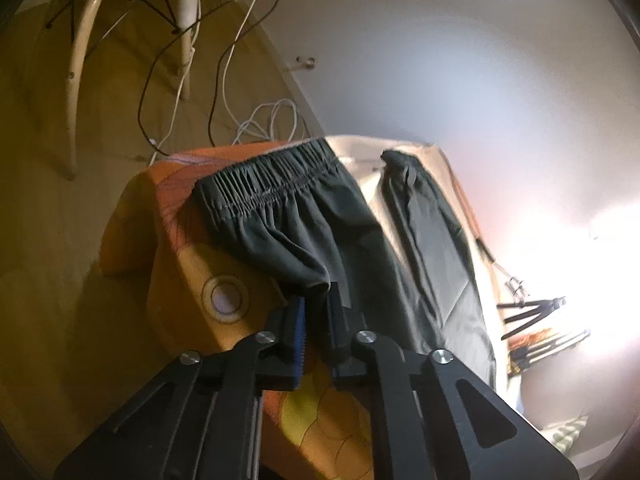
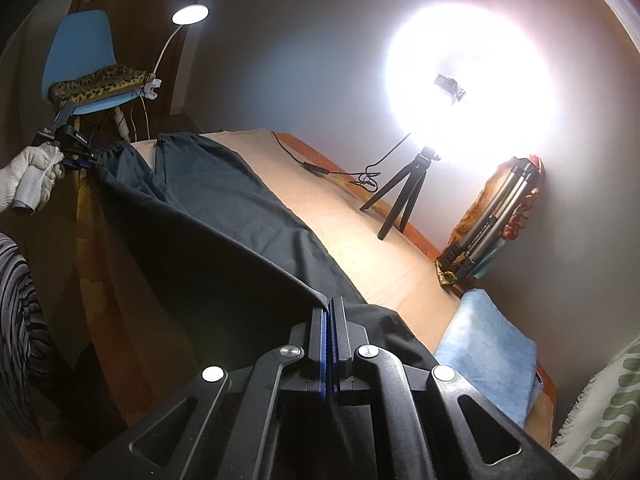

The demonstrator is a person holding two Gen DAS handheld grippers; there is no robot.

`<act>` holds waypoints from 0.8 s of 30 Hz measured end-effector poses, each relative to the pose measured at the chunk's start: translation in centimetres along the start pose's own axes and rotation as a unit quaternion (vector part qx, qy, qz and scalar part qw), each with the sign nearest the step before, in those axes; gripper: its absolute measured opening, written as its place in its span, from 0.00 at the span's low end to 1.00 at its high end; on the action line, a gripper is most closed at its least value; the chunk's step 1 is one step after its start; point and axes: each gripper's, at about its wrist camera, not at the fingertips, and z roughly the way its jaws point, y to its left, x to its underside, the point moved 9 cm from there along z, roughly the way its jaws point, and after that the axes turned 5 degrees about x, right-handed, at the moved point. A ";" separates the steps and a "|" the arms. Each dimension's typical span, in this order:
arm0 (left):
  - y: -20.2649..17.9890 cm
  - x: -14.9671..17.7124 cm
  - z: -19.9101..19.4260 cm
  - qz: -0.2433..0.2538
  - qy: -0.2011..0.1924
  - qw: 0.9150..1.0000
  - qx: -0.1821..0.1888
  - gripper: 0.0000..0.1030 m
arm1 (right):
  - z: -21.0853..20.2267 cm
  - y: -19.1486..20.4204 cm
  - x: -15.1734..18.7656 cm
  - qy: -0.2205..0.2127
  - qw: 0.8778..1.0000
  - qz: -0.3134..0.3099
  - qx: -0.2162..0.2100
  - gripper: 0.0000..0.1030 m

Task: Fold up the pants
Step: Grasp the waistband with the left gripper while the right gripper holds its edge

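Both tools clamped on the dark pants [image 2: 224, 240] lying along the bed [image 2: 360, 232] (left tool [image 1: 316, 304] nr waistband, right tool [image 2: 329, 312] at hem end) — grip step done, next needs lifting both tog. to fold lengthwise.

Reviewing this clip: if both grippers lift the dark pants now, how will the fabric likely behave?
The pants will probably sag between the left gripper and right gripper: thin cloth, already draping in folds. Likely light. The smooth weave might slip from a shallow pinch.
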 end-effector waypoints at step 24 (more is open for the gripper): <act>-13.6 -4.2 0.9 0.160 -0.063 0.984 0.054 0.03 | -0.3 -3.8 -1.1 0.003 1.000 0.011 0.028 0.00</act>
